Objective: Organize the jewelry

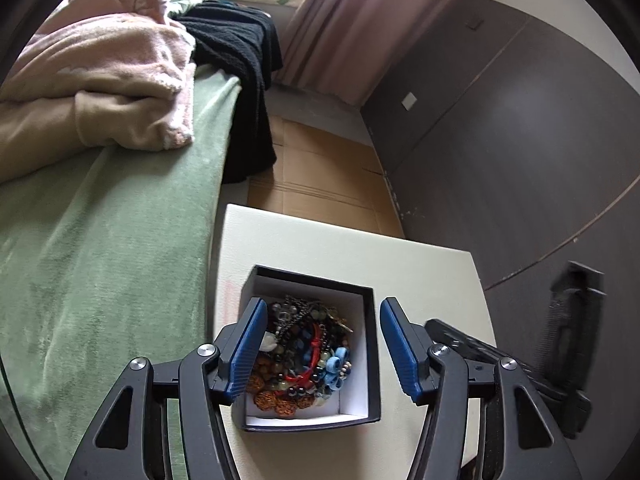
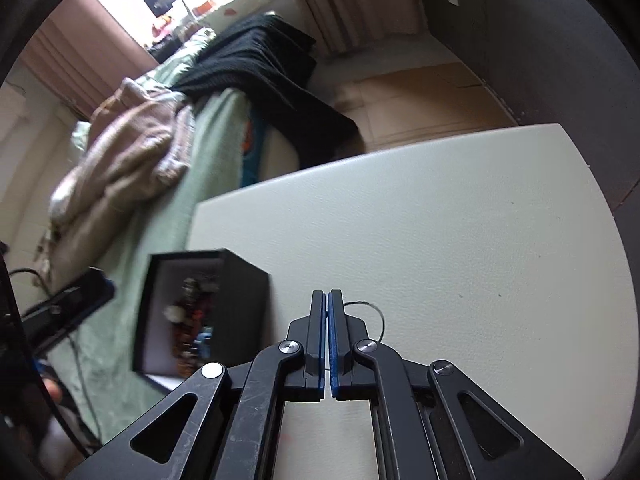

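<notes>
A black box with a white lining [image 1: 370, 360] stands on the white table [image 1: 304, 240]. It holds a tangled pile of bead bracelets and jewelry [image 1: 304, 360]. My left gripper [image 1: 322, 346] is open, its blue pads spread over the box. The box also shows in the right wrist view [image 2: 240, 312], at the left and blurred. My right gripper [image 2: 328, 300] is shut on a thin dark wire loop [image 2: 378, 314], held just above the table [image 2: 440, 220] to the right of the box. In the left wrist view the right gripper [image 1: 568, 340] shows blurred at the right edge.
A bed with a green cover [image 1: 100, 260] runs along the table's left side, with a pink garment [image 1: 100, 80] and a black knit garment [image 1: 244, 80] on it. Cardboard [image 1: 320, 176] lies on the floor beyond the table. Dark cabinet doors [image 1: 520, 140] stand at the right.
</notes>
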